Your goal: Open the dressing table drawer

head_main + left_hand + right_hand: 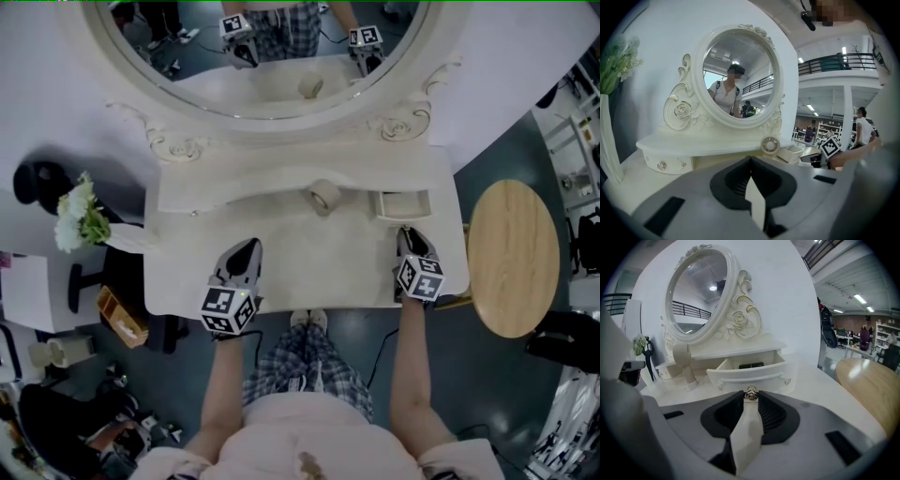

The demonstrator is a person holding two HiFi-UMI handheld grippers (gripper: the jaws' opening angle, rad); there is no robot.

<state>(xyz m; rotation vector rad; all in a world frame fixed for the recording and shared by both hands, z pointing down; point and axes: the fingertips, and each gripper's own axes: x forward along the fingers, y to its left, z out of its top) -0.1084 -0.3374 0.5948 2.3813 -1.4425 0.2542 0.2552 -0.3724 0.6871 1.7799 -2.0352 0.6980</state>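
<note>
Now right claw (pixel 750 398) grips the knob (pixel 751 393) (drawer (pixel 736 375) out).

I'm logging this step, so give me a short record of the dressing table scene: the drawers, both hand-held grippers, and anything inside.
right drawer: pulled open from the dressing table
contents: one dark flat item, kind unclear
right hand-held gripper: closed on the drawer knob
left hand-held gripper: shut, empty, over the tabletop
left drawer: closed
</note>
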